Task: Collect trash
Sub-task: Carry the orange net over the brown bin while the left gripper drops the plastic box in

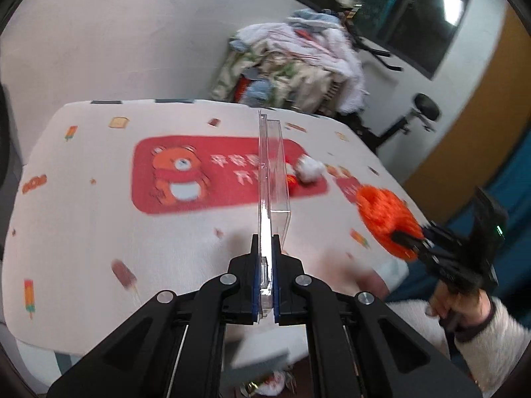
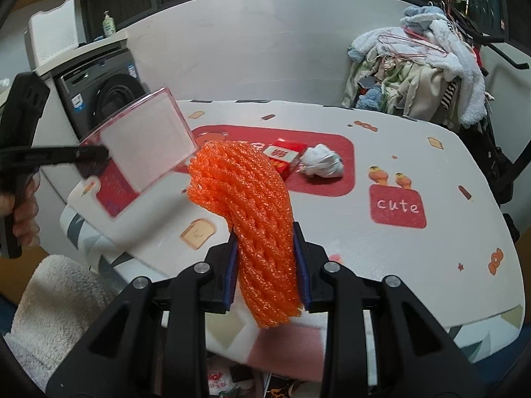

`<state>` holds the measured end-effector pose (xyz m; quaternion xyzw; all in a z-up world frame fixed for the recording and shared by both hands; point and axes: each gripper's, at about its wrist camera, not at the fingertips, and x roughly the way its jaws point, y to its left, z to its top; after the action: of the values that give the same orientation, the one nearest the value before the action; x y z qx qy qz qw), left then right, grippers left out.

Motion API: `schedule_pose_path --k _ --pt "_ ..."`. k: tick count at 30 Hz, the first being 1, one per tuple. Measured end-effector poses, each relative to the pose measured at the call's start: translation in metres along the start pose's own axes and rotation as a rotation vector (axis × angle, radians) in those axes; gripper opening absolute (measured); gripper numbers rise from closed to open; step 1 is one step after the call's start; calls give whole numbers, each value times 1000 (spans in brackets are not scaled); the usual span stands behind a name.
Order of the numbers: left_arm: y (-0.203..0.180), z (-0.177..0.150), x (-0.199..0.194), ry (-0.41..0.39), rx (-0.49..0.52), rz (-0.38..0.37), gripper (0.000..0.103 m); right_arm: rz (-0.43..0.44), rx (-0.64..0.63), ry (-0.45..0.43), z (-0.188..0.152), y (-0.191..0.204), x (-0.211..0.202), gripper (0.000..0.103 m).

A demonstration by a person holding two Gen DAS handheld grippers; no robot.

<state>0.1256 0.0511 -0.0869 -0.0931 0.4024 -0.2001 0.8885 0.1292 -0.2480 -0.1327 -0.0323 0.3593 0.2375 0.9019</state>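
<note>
A clear plastic box [image 1: 272, 172] stands on edge above the table, its rim pinched in my shut left gripper [image 1: 265, 248]. In the right wrist view that box [image 2: 146, 146] hangs at the left, held by the left gripper [image 2: 98, 156]. My right gripper [image 2: 265, 242] is shut on an orange foam net [image 2: 252, 205], which arches up over the table edge. The left wrist view shows the net [image 1: 385, 215] and the right gripper [image 1: 411, 237] at the right. A crumpled white tissue [image 2: 322, 165] and a small red box [image 2: 285, 156] lie on the red mat.
The table [image 2: 332, 232] has a white patterned cover. A pile of clothes [image 2: 415, 76] rises behind its far right side, and a washing machine [image 2: 99, 89] stands at the left. Wrappers [image 2: 225, 378] show below the near table edge. A hand in a fuzzy sleeve [image 1: 464, 308] holds the right gripper.
</note>
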Motion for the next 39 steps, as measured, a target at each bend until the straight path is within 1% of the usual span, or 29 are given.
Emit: schedule_pose_path --k 4,8,11,14,17,22,25,29,33,34,35,36,37,38,39 --pt "-21 -40 -20 10 95 -55 6 -5 -9 1 -13 18 -16 32" --pt "-39 -80 -32 21 192 -111 6 -14 9 -1 -28 25 -31 32" --pt "-46 -105 -34 37 233 -144 6 -16 36 1 -39 27 -40 32" --pt "-55 -130 -29 65 308 -155 6 -24 44 7 -49 31 -46 32" --pt "-67 -154 -16 117 413 -139 6 -32 39 15 -57 33 -51 32" --pt "-78 -177 6 203 511 -156 6 -44 50 34 -65 27 -52 32" --pt "-84 -186 20 246 544 -175 6 -49 60 44 -69 22 -51 32" --pt "-87 -192 44 299 558 -166 6 -43 75 57 -75 19 -45 32" --pt "-87 -193 61 316 537 -163 7 -35 83 77 -82 19 -38 32" --pt "-86 -194 64 309 529 -154 10 -32 86 82 -84 19 -36 32" --pt "-85 -193 66 300 519 -147 20 -30 88 86 -86 19 -35 32" --pt "-82 -192 67 290 499 -146 26 -27 89 89 -87 19 -33 32" --pt "-80 -189 67 278 472 -140 38 -20 91 94 -90 19 -31 32" --pt "-76 -186 65 259 441 -131 45 -14 93 98 -92 19 -30 32" --pt "-74 -184 62 246 423 -128 46 -9 93 102 -93 20 -28 32"
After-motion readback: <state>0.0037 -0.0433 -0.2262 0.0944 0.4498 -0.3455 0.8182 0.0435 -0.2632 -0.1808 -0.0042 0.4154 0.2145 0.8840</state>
